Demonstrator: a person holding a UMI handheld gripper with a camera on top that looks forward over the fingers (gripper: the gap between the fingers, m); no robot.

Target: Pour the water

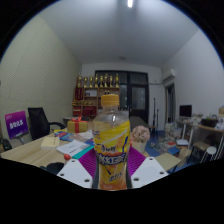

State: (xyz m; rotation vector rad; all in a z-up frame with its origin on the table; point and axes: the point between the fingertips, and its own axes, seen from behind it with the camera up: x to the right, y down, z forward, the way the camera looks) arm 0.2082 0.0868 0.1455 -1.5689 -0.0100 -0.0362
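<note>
A plastic bottle (112,140) with an orange cap, a yellow and purple label and yellow liquid stands upright between my fingers. My gripper (112,168) is shut on the bottle, the purple pads (88,161) pressing on both sides of its label. The bottle is held up above the table (35,152). Its base is hidden below the fingers.
A wooden table with papers and small items lies beyond to the left. A black chair (40,120) and a purple sign (17,124) stand at the left. Shelves with bottles (100,95) are at the back wall. Desks and monitors (195,125) are at the right.
</note>
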